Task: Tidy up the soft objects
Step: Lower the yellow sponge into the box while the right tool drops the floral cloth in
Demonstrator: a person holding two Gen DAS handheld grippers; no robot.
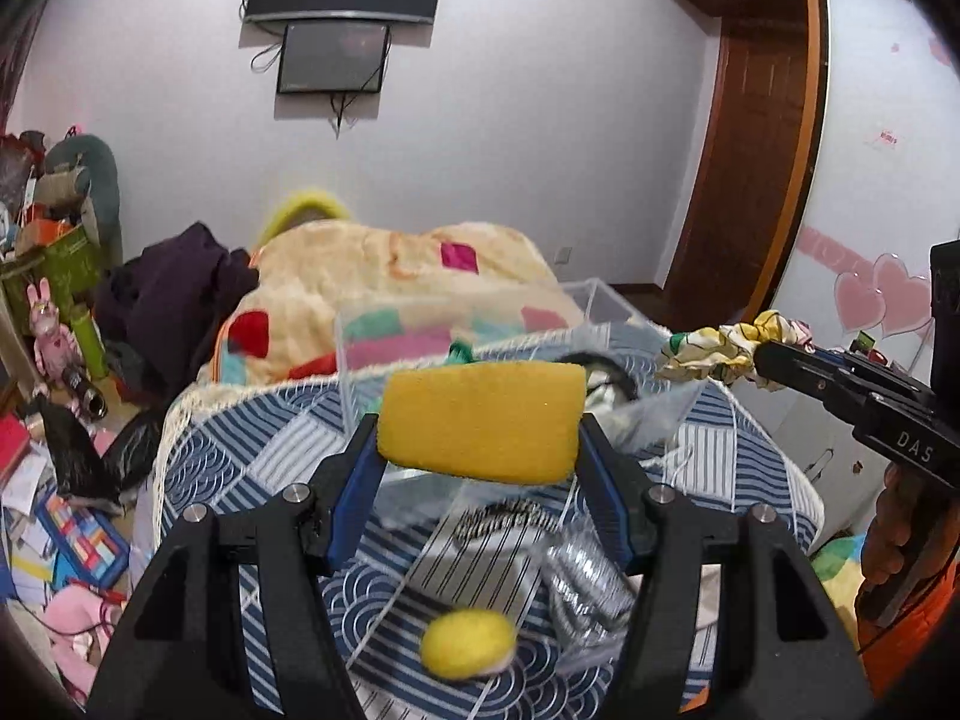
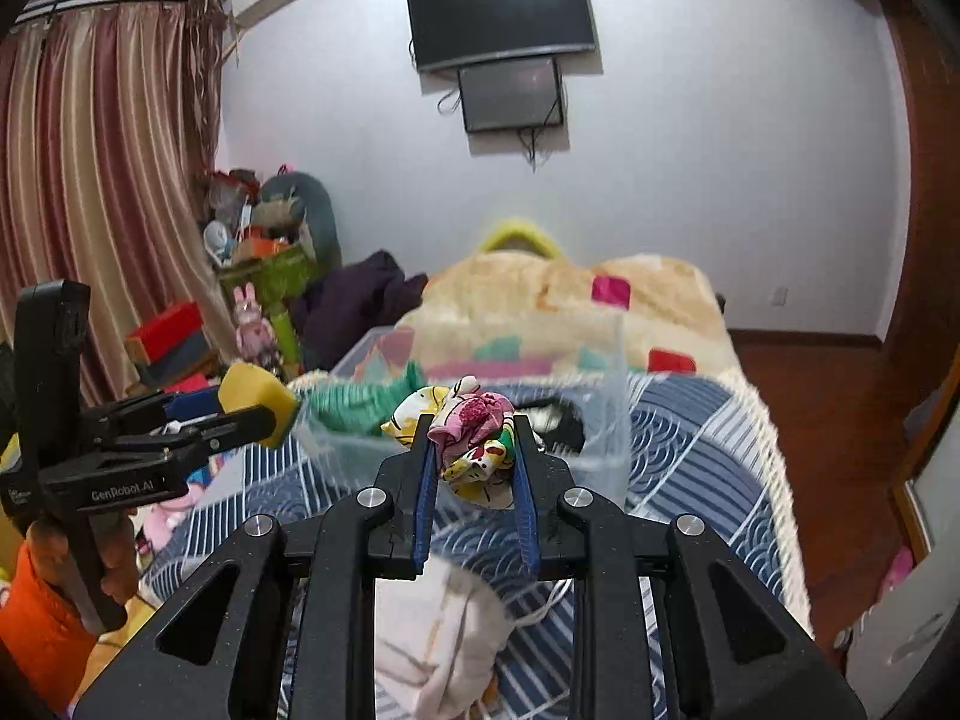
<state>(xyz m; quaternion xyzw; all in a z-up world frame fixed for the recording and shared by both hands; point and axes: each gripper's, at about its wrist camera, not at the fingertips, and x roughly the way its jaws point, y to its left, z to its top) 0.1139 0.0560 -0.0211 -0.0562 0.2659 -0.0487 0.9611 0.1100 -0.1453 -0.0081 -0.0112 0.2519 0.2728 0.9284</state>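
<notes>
My left gripper (image 1: pixel 480 426) is shut on a yellow sponge (image 1: pixel 483 420) and holds it above the blue patterned bedspread (image 1: pixel 240 456), in front of a clear plastic bin (image 1: pixel 600 300). It also shows in the right wrist view (image 2: pixel 264 408), left of the bin (image 2: pixel 600 372). My right gripper (image 2: pixel 471 438) is shut on a crumpled floral cloth (image 2: pixel 474 438), close to the bin's near wall. That cloth shows in the left wrist view (image 1: pixel 720 348) at the right. A green cloth (image 2: pixel 354 402) lies in the bin. A small yellow ball (image 1: pixel 468 642) lies on the bedspread below my left gripper.
A cream blanket (image 1: pixel 390 276) covers the far half of the bed. A white cloth (image 2: pixel 432 630) lies under my right gripper. Clear crumpled plastic (image 1: pixel 588 582) lies by the ball. Clutter fills the floor at left (image 1: pixel 54 480). A television (image 2: pixel 504 18) hangs on the far wall.
</notes>
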